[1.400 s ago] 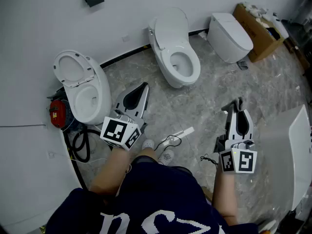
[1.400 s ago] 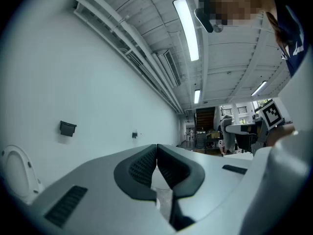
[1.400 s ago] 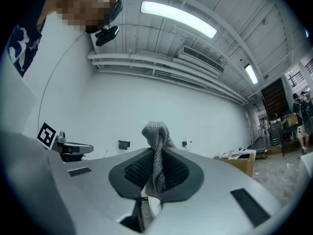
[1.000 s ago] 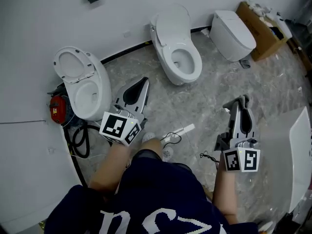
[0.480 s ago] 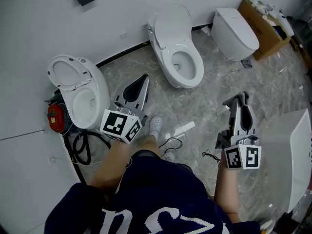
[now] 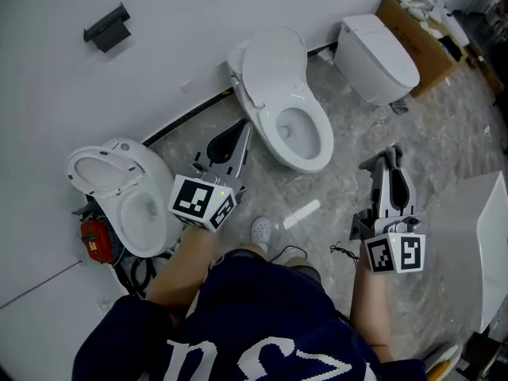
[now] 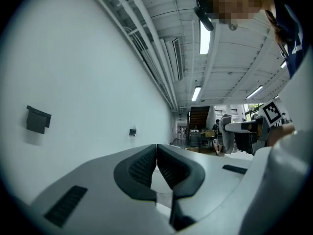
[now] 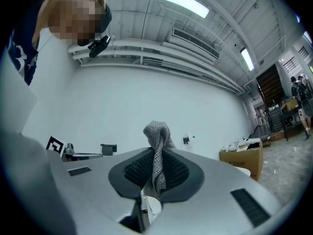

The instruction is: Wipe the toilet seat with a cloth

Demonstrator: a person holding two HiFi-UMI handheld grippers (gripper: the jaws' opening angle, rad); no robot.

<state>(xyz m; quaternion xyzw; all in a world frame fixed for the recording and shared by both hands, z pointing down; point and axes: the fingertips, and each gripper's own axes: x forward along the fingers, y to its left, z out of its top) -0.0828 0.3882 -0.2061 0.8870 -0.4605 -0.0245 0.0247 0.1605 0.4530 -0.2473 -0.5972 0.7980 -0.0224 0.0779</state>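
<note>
The white toilet (image 6: 286,105) in the middle stands against the wall with its lid up and its seat (image 6: 316,143) down around the open bowl. My left gripper (image 6: 240,131) points at the floor just left of this toilet; its jaws are shut with nothing between them, as the left gripper view (image 7: 156,151) shows. Over the floor to the toilet's right, my right gripper (image 6: 388,159) is shut on a grey knitted cloth (image 8: 157,148). The cloth sticks up past the fingertips in the right gripper view (image 8: 155,156).
A second toilet (image 6: 119,193) with its lid raised stands at the left, with a red object (image 6: 94,240) and black cables (image 6: 135,272) beside it. A closed toilet (image 6: 373,50) and a cardboard box (image 6: 421,30) are at the back right. A white strip (image 6: 300,213) lies on the floor.
The person has stepped toward the middle toilet, which is now nearer and more central. The left gripper now sits beside that toilet's left side. Both grippers stay shut.
</note>
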